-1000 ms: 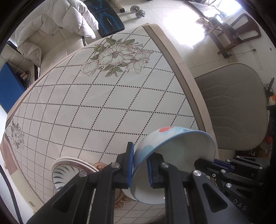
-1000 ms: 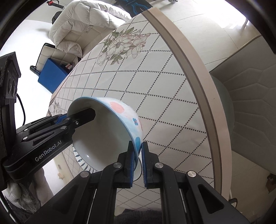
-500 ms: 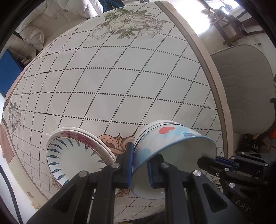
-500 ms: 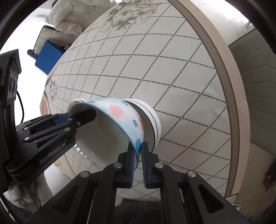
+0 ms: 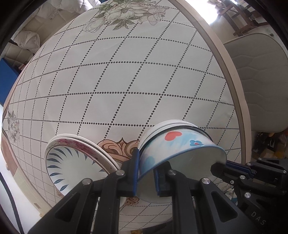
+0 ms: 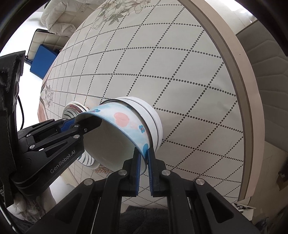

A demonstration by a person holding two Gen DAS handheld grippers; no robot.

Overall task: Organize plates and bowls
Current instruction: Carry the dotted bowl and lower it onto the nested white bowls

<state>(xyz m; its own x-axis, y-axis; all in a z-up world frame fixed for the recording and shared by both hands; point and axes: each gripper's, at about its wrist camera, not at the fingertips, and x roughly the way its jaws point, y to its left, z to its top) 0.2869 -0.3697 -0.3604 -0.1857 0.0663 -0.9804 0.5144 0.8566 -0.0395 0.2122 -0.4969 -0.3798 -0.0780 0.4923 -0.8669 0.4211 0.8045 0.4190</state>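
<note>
A blue-and-white bowl with red hearts [image 5: 180,144] [image 6: 124,122] sits nested in a stack of white bowls [image 5: 165,126] [image 6: 153,117] on the round table. My left gripper [image 5: 146,172] is shut on the bowl's left rim, one finger inside and one outside. My right gripper [image 6: 143,158] is shut on the opposite rim; its fingers [image 5: 223,166] show at the right of the left wrist view. Beside the bowls lies a stack of plates, the top one with blue leaf strokes [image 5: 72,165] [image 6: 71,113].
The table wears a white cloth with a dotted diamond grid [image 5: 126,81] and flower prints [image 5: 126,12]. A grey padded chair [image 5: 261,81] stands at the table's right edge. A white couch with cushions [image 6: 59,21] and a blue box [image 6: 42,63] lie beyond the far side.
Both grippers carried the heart bowl down and toward the near edge of the table. It went from hanging in the air to sitting in the white bowl stack. The plates came into view.
</note>
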